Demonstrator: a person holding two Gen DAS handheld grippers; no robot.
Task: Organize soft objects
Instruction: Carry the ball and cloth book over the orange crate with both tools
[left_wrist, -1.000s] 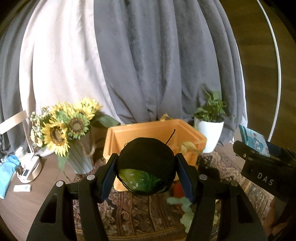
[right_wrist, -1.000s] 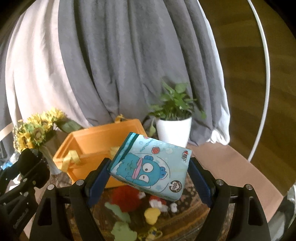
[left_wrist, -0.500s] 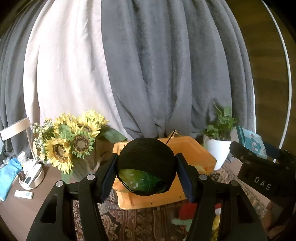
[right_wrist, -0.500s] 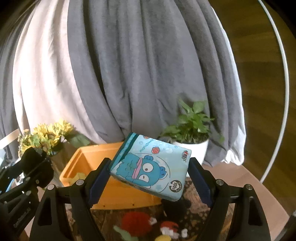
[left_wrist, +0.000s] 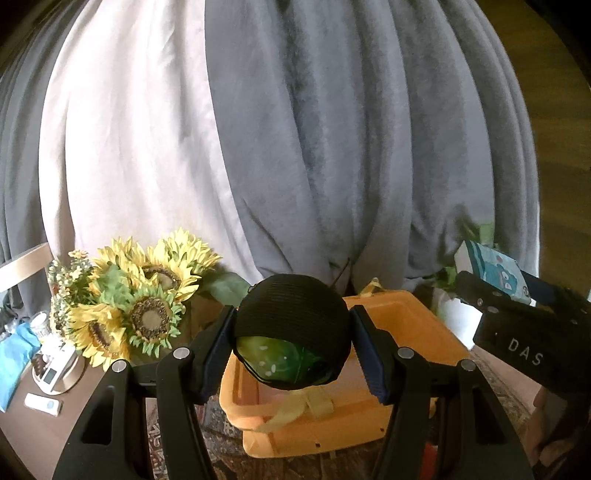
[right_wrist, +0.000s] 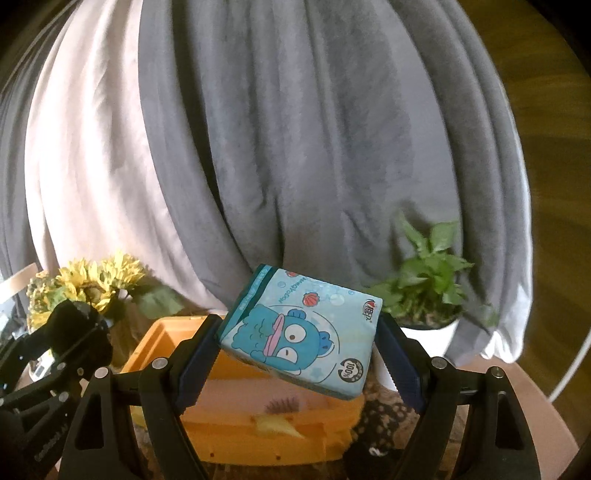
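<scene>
My left gripper (left_wrist: 293, 341) is shut on a round black knitted ball with a green patch (left_wrist: 291, 325), held in the air in front of an orange bin (left_wrist: 406, 328). In the right wrist view my right gripper (right_wrist: 297, 349) is shut on a light blue tissue pack with a cartoon face (right_wrist: 301, 332), tilted and lifted before the same orange bin (right_wrist: 258, 421). The bin holds a yellow soft item (right_wrist: 277, 424). The right gripper with its pack (left_wrist: 495, 271) shows at the right of the left wrist view; the left gripper's body (right_wrist: 55, 354) shows at the left of the right wrist view.
A sunflower bouquet (left_wrist: 136, 306) stands left of the bin, a white potted plant (right_wrist: 428, 288) to its right. Small items and a blue cloth (left_wrist: 14, 354) lie on the wooden table at far left. Grey and white curtains hang behind. A patterned rug (right_wrist: 384, 417) lies under the bin.
Both grippers have moved toward the bin and risen a little, each still holding its object. The bin now appears lower and closer, and the loose toys on the rug have dropped out of view.
</scene>
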